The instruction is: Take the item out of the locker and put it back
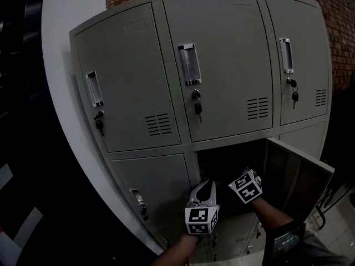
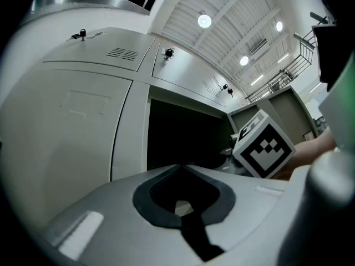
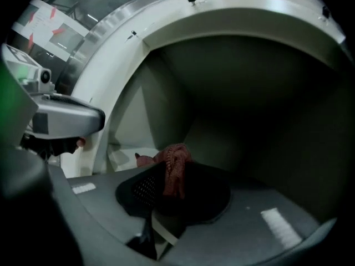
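The lower middle locker [image 1: 228,158] stands open, its door [image 1: 295,177] swung out to the right. My right gripper [image 3: 168,169] reaches into the dark compartment and is shut on a reddish knitted cloth [image 3: 175,165], which bunches up between its pads. In the head view only its marker cube [image 1: 246,185] shows at the opening. My left gripper [image 1: 207,184] hangs just left of the opening by the locker frame, its jaws together with nothing in them. In the left gripper view, the left gripper [image 2: 178,167] faces the open compartment [image 2: 183,140], with the right gripper's cube [image 2: 263,147] beside it.
Three closed upper lockers carry keys in their locks [image 1: 196,107]. A closed lower locker [image 1: 152,195] is left of the open one. A brick wall [image 1: 339,15] rises behind, a white column [image 1: 66,26] at left. A dark panel [image 1: 284,243] sits near my right forearm.
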Available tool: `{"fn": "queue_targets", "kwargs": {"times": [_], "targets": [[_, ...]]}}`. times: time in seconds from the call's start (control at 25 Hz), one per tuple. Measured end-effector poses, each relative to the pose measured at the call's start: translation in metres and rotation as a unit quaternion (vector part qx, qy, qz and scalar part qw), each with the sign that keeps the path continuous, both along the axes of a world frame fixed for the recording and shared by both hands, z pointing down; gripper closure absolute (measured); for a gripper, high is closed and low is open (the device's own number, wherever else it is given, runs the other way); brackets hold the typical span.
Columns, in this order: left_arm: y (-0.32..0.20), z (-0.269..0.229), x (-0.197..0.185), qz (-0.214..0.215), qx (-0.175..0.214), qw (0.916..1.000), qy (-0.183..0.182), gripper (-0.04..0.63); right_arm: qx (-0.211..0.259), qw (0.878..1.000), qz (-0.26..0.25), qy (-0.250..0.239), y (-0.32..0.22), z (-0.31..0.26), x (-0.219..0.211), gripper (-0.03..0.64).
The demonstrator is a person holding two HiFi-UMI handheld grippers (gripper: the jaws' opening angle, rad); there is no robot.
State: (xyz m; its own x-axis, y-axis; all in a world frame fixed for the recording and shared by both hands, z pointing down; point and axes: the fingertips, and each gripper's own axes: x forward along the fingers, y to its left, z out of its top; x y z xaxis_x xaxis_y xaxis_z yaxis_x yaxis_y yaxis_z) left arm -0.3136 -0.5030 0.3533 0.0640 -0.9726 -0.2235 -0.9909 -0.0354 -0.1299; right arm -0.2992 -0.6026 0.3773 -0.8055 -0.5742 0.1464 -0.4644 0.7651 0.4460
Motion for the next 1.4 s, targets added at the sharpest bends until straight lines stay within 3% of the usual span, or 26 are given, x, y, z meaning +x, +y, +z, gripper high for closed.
{"fn": "queue_targets", "kwargs": {"times": [0.72,1.4], "targets": [[0.069,-0.001,0.022,0.015,0.010,0.9998,0.012,0.598,0.028,0.995,0.031,-0.093,0.097,-0.046,0.086,0.525],[0.157,0.023,0.067,0.047,-0.018,0.9984,0.026,0.598,-0.016,0.991,0.075,-0.112,0.216,-0.013,0.172,0.525]]}}
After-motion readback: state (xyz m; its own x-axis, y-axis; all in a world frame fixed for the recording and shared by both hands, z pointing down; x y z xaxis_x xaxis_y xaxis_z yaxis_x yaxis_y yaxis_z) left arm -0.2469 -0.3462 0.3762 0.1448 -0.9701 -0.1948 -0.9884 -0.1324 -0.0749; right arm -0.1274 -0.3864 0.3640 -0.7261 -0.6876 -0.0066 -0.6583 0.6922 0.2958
